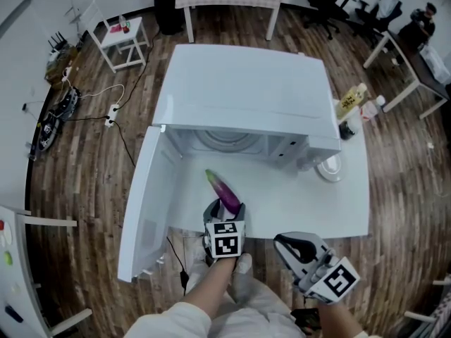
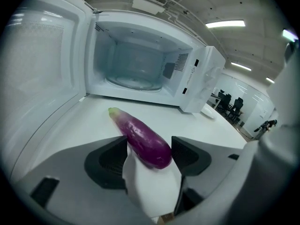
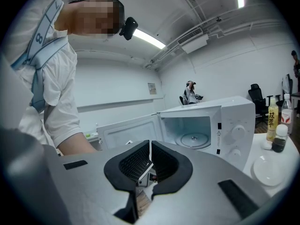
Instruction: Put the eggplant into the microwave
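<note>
Wood plank floor (image 1: pixel 84 182), white side table (image 1: pixel 113 37), office chairs (image 1: pixel 323 2), strip lights (image 2: pixel 225 24)

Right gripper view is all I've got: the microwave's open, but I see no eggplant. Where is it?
Observer: The eggplant lies on the table in front of the open microwave, near the table's front edge.
Operator: Is either gripper on it?
Observer: Yes, its fat end sits between the pads of the left gripper, which look closed on its sides while it rests on the table.
</note>
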Available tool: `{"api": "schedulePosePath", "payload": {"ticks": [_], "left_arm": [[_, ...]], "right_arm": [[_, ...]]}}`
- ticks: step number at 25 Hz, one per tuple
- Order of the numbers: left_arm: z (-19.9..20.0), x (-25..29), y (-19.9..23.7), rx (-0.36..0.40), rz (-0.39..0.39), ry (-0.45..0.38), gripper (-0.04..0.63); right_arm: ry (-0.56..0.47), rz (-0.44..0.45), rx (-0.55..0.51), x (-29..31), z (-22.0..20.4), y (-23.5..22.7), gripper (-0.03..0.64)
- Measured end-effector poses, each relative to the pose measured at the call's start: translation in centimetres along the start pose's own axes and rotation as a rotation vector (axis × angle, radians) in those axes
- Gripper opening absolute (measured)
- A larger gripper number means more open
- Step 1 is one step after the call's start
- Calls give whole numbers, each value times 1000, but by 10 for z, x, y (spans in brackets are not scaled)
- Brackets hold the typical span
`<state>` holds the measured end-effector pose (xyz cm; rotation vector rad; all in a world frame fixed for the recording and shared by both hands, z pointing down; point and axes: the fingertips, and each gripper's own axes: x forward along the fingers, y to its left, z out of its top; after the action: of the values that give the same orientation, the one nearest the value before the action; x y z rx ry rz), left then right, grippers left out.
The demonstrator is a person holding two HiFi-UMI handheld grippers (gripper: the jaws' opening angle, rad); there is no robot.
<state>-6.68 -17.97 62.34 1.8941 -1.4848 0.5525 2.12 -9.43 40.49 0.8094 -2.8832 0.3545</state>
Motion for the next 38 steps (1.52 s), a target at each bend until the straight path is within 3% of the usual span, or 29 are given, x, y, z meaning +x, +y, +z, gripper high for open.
{"api": "schedulePosePath", "payload": {"ticks": [3, 8, 14, 18, 23, 29, 32, 34, 38], "left_arm": [[-1, -1, -3, 82, -72, 49, 288], [-6, -2, -9, 325, -213, 128, 276], [-15, 0, -15, 540, -345, 177, 270], [-17, -2, -19, 617, -434, 196, 268], [-11, 1, -20, 591, -451, 173, 276], [-9, -5, -13, 432, -311, 177, 331], [-16, -3, -13, 391, -265, 181, 333], [-20, 1, -14, 382, -250, 175, 326], [-19, 3, -10, 383, -226, 169, 234]], "right_arm": [[-9, -3, 10, 0, 1, 1, 35], [-12, -10, 18, 1, -2, 2, 35], [-19, -15, 23, 2, -4, 3, 35], [-18, -28, 33, 2, -5, 2, 35], [-30, -30, 36, 0, -5, -1, 35], [-26, -38, 41, -1, -2, -3, 35], [-12, -47, 42, -3, -5, -7, 35], [-3, -56, 40, -6, -8, -10, 35], [-18, -64, 46, -9, -7, -12, 35]]}}
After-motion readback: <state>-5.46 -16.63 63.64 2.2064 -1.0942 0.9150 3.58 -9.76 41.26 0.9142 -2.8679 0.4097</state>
